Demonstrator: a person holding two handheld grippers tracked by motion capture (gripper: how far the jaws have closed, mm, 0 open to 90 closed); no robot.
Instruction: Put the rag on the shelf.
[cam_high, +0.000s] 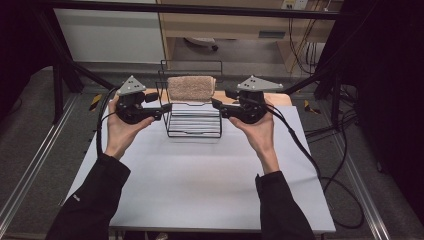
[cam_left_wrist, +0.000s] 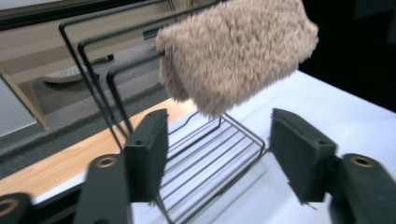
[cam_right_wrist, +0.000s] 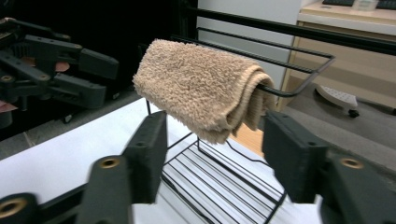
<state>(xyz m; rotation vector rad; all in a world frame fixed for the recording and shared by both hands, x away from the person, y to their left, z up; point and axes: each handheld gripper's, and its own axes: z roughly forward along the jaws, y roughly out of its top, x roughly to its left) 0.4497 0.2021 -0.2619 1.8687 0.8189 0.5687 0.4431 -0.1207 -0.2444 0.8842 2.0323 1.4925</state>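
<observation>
My left gripper (cam_high: 165, 107) and right gripper (cam_high: 216, 105) are both spread, empty, flanking the folded towel (cam_high: 191, 88) draped crosswise over the wire rack (cam_high: 194, 125) by the worktop's far edge

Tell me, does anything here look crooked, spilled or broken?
Nothing stands out. The folded beige towel hangs neatly over a bar of the black wire rack, which stands upright on the table. The left tool and right tool are open on either side, touching nothing.
</observation>
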